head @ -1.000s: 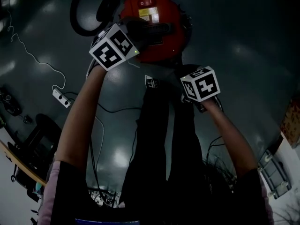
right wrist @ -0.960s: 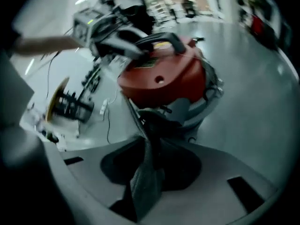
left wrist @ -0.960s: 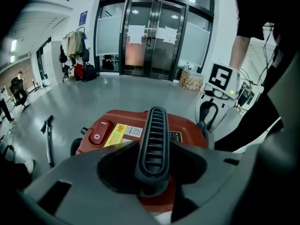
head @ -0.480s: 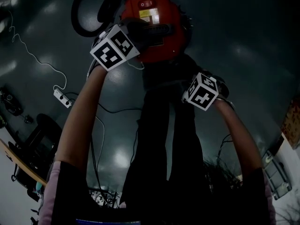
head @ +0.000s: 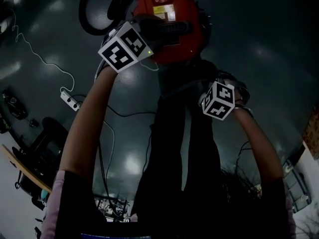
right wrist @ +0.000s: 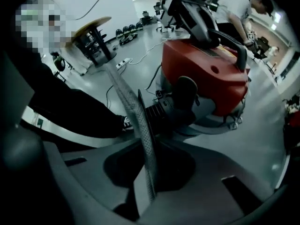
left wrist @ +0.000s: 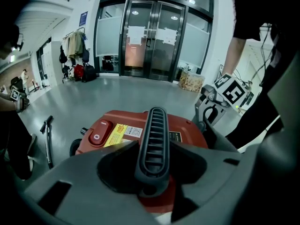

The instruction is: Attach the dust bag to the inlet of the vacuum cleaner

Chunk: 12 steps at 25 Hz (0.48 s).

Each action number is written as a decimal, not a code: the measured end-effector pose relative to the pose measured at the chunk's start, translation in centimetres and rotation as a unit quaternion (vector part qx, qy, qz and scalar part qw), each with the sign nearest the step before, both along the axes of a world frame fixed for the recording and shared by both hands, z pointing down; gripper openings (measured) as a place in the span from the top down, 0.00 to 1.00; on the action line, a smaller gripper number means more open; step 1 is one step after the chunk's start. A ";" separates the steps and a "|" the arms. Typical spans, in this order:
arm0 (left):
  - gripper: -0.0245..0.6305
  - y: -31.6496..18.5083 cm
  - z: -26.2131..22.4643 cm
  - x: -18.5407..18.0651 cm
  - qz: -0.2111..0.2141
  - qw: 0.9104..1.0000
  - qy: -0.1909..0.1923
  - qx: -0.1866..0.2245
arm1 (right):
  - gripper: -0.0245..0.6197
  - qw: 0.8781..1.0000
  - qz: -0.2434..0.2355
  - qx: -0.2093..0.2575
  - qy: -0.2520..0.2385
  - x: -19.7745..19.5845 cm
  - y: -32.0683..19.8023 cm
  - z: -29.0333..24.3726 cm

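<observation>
- My right claw has just been closing. Its jaws now stand nearly together, pinched on the thin, mesh-textured edge of the dust bag, which runs up between them edge-on.
- Over the past second that claw also rolled about its own line and dropped slightly toward the near right of the vacuum cleaner. Its marker cube shows a different tilt in the head view than it did a second ago.
- Meaning for the task: the bag looks secured again after a re-grip, so I judge the step in hand to be carrying it onto the black round inlet fitting low on the machine's side. The bag's edge lies just beside that fitting. Whether they touch cannot be told, and the bag is not yet seated.
- My left claw has not shifted. Its jaws stand wide but clamped on either side of the black ribbed handle on top of the red body, steadying the machine on the floor.
- Writing: a yellow label sits left of the handle, its print too small to read. The red switch beside it bears a circle mark. No brand name is legible in any view.
</observation>
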<state>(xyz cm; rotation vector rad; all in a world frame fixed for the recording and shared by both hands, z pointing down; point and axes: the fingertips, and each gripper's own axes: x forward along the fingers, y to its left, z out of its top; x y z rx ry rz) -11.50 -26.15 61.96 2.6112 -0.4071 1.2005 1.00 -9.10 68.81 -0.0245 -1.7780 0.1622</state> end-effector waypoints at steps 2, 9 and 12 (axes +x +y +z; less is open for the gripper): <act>0.70 0.0 -0.2 -0.2 -0.002 1.000 0.001 0.003 | 0.87 0.999 -0.041 0.007 0.011 -0.3 -0.3 0.0; 0.70 0.1 0.2 0.0 -0.002 1.000 0.003 0.003 | 0.86 0.954 0.257 -0.151 -0.016 0.4 -1.0 1.3; 0.70 0.0 0.1 -0.1 -0.002 1.000 0.006 0.005 | 0.86 0.954 0.258 -0.154 -0.007 -0.1 -1.0 1.0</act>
